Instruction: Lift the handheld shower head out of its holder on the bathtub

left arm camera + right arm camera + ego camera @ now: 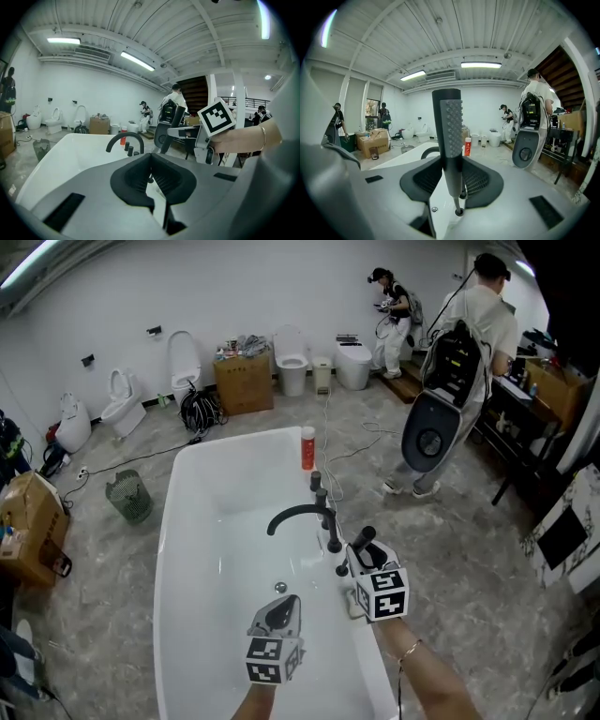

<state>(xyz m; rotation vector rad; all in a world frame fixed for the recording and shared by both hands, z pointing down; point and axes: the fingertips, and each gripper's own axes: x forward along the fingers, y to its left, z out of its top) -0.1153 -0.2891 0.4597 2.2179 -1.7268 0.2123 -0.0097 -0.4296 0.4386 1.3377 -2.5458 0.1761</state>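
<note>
1. Right claw (pixel 452 176) clenched on the shower head (pixel 448 126); it stands upright, raised above the bathtub (pixel 184 521) at its right rim.
2. Left claw (pixel 150 165) pinched together, empty, over the bathtub's inside.
3. Black faucet (pixel 298 514) on that same rim; red bottle (pixel 307 448) on the bathtub's far end.

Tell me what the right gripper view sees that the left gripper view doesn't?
Only the right gripper view: the rows of bumps on the shower head, clamped upright in the right tool. Only the left gripper view: that tool's marker cube and the hand holding it. Both: the white bathtub and the red bottle on its rim.
</note>
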